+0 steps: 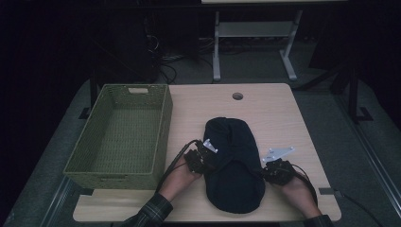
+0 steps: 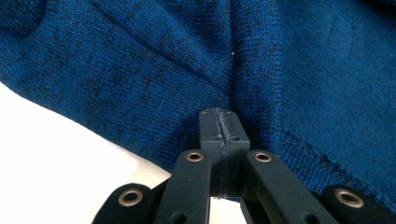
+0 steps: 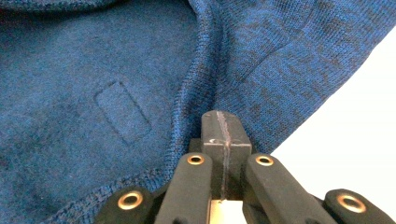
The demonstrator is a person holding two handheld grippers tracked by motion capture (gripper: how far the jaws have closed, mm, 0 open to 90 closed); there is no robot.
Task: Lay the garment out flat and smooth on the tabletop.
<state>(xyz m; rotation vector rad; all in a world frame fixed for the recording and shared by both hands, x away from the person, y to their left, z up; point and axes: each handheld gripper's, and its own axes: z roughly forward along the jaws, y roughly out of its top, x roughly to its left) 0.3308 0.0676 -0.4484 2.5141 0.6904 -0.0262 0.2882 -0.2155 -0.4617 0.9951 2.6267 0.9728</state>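
Lying lengthwise near the middle of the table (image 1: 279, 109), closer to the near edge than the far one, is a dark blue knitted garment (image 1: 232, 165), bunched into a long oval mound. The left gripper (image 1: 206, 158) is pressing against the garment's left side, and the right gripper (image 1: 268, 171) is meeting its right side, so the knit is sitting between the two. In the left gripper view, the left gripper (image 2: 219, 122) is showing its jaws pressed fully together, tips right at a fold of the blue knitted garment (image 2: 140, 70); whether any cloth is pinched between them is not something I can tell. In the right gripper view, the right gripper (image 3: 223, 125) is likewise standing with jaws closed tight, tips against a raised seam of the garment (image 3: 93, 93), with a stitched rectangular patch (image 3: 122, 112) lying just beside them; again I cannot tell if fabric is caught. A green woven basket (image 1: 163, 132) is sitting along the table's left edge, just beside the left gripper. A round hole (image 1: 237, 96) is showing near the far edge.
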